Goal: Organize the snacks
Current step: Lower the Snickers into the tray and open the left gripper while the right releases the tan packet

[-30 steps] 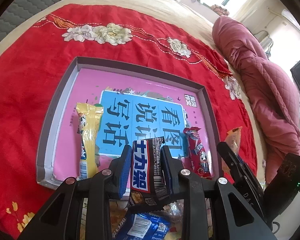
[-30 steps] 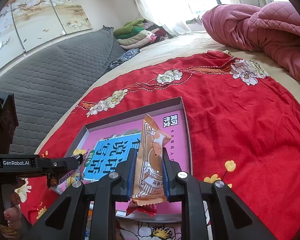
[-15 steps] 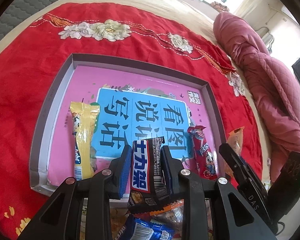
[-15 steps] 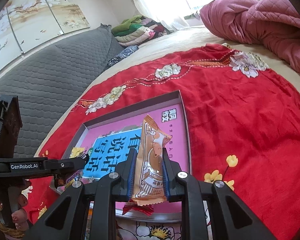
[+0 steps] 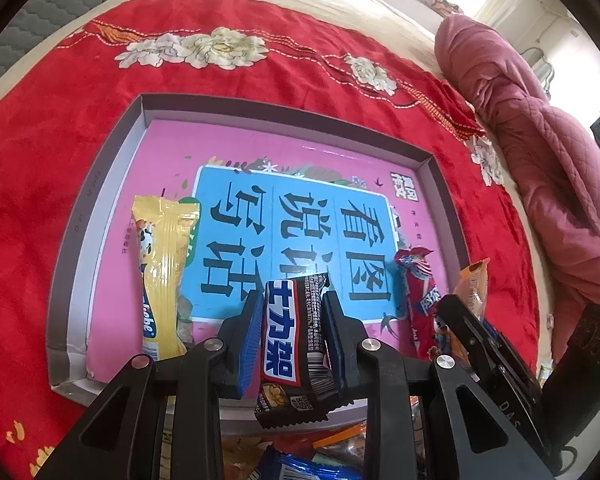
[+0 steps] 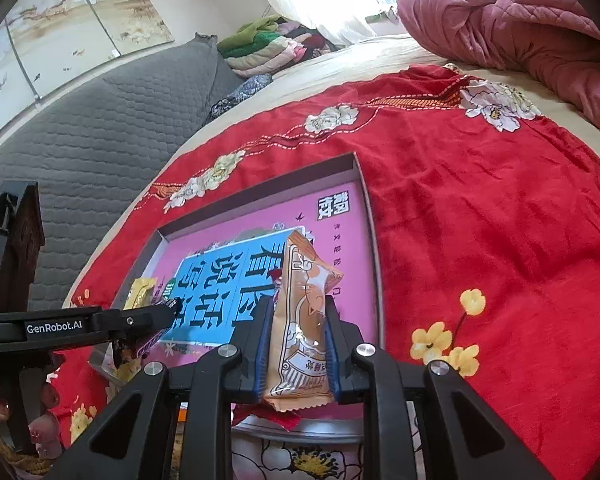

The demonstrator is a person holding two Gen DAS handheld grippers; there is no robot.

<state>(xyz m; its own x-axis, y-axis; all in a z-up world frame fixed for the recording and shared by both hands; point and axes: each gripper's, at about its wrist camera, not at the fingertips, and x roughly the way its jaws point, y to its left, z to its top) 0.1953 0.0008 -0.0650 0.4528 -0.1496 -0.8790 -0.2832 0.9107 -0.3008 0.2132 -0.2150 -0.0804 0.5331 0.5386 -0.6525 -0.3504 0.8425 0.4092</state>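
My left gripper (image 5: 292,300) is shut on a dark brown chocolate bar (image 5: 290,334) and holds it over the near edge of a shallow grey box (image 5: 96,196) with a pink and blue floor. A yellow snack pack (image 5: 162,280) lies in the box at the left and a red snack pack (image 5: 418,304) at the right. My right gripper (image 6: 298,308) is shut on an orange snack pack (image 6: 304,320) above the box's near right part (image 6: 374,248). The left gripper also shows in the right wrist view (image 6: 168,312), and the right gripper in the left wrist view (image 5: 460,320).
The box lies on a red flowered cloth (image 5: 60,88) on a bed. A pink quilt (image 5: 540,160) is bunched at the far right. More snack packs (image 5: 300,460) lie just before the box. A grey padded headboard (image 6: 80,128) stands at the left.
Both grippers have moved forward and lower over the box with their snacks still held. The box looks nearer and larger in both views.
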